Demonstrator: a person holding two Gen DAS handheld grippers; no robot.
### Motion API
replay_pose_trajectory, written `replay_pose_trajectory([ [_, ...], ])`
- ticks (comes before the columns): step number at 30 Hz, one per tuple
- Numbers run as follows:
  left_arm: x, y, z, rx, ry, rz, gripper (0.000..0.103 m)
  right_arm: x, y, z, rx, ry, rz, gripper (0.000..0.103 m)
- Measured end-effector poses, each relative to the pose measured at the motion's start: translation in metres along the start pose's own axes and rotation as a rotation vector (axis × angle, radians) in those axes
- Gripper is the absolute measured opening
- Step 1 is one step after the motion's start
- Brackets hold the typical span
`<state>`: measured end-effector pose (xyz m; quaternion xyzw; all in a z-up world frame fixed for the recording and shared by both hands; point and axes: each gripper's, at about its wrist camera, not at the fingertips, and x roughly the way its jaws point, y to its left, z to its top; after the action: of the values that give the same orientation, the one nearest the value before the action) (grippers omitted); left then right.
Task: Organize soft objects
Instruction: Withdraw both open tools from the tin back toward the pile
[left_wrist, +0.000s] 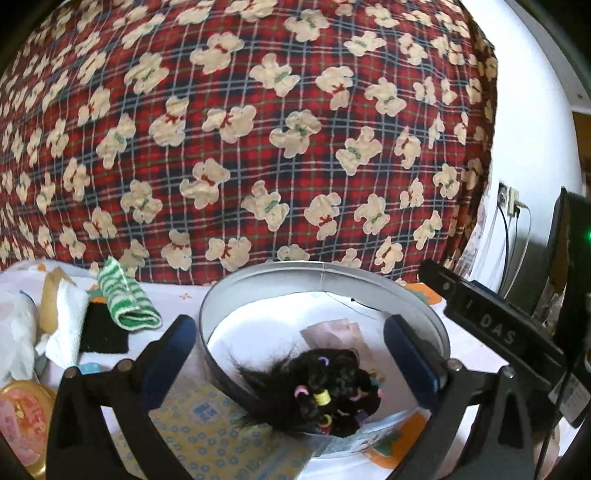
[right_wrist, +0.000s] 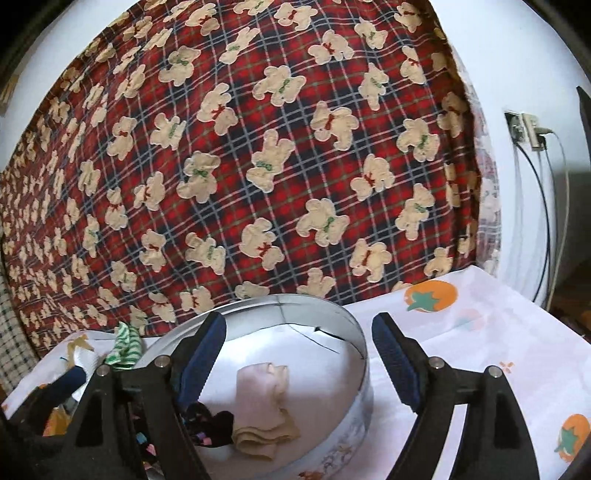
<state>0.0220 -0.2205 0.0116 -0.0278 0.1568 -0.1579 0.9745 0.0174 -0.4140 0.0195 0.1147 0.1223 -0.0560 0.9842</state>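
— So, at nine o'clock we see the green striped cloth (left_wrist: 127, 299) on the table; where's the hair bundle (left_wrist: 325, 391)?

— At six, inside our round tin (left_wrist: 321, 271), between the spread, empty jaws of our left gripper (left_wrist: 295, 354).

— And our right gripper (right_wrist: 299, 354)?

— Apart too, straddling the tin's rim, the folded beige cloth (right_wrist: 264, 402) lying inside.

left gripper finger (right_wrist: 159, 410) hides most of the black hairpiece (right_wrist: 207, 424) in the round tin (right_wrist: 360, 373); pink-gold lid (left_wrist: 22, 421) cut off at frame edge.
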Motion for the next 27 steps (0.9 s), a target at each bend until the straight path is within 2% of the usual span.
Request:
replay_pose_trajectory([
  [8,-0.008,-0.012,-0.006,0.115,-0.045,0.054,0.103,-0.015,-0.002,-0.005,0.028,-0.077,-0.048,0.083],
  [13,-0.019,-0.009,-0.007,0.103,-0.080,0.034,0.103,-0.027,0.013,-0.010,-0.046,-0.114,-0.065,0.083],
  [16,-0.023,-0.008,-0.009,0.109,-0.074,0.037,0.103,-0.034,0.022,-0.013,-0.092,-0.144,-0.088,0.083],
  [27,-0.044,0.007,-0.015,0.102,-0.068,0.015,0.103,-0.056,0.035,-0.025,-0.047,-0.138,-0.111,0.083],
])
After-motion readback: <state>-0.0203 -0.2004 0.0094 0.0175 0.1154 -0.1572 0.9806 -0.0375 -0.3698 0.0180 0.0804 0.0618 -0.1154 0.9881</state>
